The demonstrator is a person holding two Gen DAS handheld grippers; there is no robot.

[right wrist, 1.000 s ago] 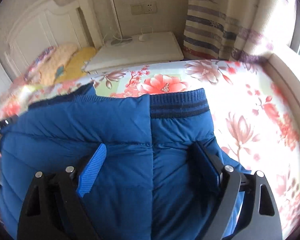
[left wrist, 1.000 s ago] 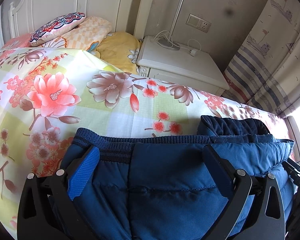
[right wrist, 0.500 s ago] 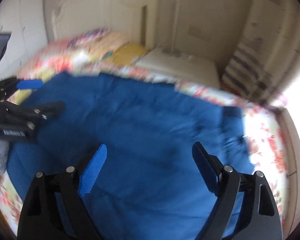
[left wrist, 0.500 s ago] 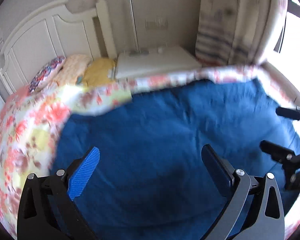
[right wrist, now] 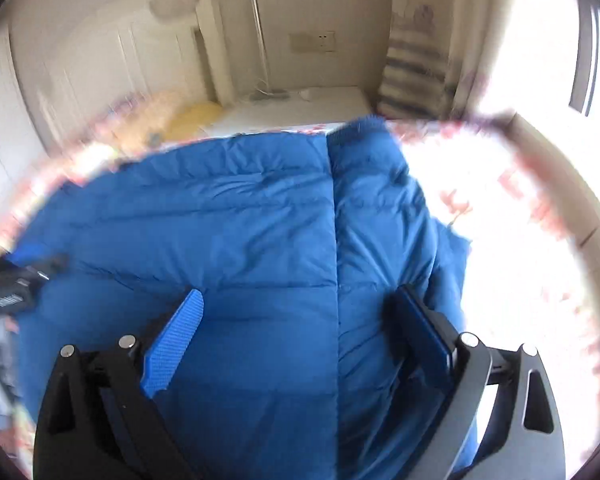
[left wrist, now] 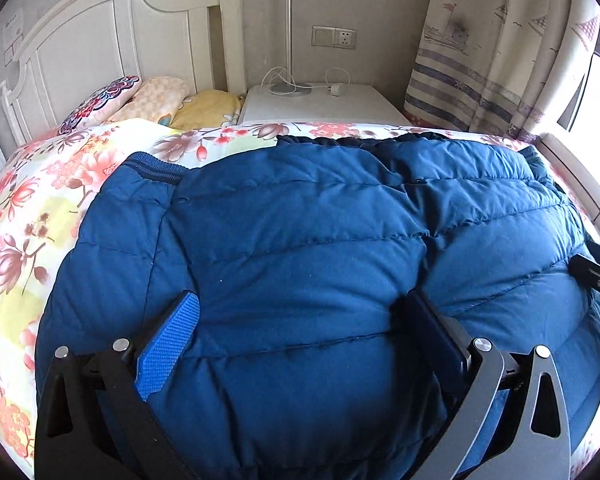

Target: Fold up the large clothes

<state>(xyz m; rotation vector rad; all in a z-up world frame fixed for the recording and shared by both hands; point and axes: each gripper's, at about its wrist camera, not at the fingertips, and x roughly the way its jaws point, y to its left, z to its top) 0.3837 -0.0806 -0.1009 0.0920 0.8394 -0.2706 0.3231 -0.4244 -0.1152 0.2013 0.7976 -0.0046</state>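
Observation:
A large blue quilted down jacket (left wrist: 320, 248) lies spread on the floral bedspread (left wrist: 32, 208), with a ribbed cuff at its far left. My left gripper (left wrist: 300, 320) is open and empty, its fingers wide apart low over the jacket's near part. In the right wrist view the same jacket (right wrist: 228, 232) fills the middle, with a seam running down it. My right gripper (right wrist: 300, 316) is open and empty just above the jacket. The right gripper's body shows at the right edge of the left wrist view (left wrist: 596, 276).
Pillows (left wrist: 152, 98) lie at the white headboard (left wrist: 100, 40). A white nightstand (left wrist: 320, 104) with a lamp pole and cable stands behind the bed. A striped curtain (left wrist: 492, 60) and bright window are at the right. The right wrist view is blurred.
Both grippers lifted and swung back over the jacket, then came down close to it again. The jacket now lies spread wider across the bed. Both grippers stayed open.

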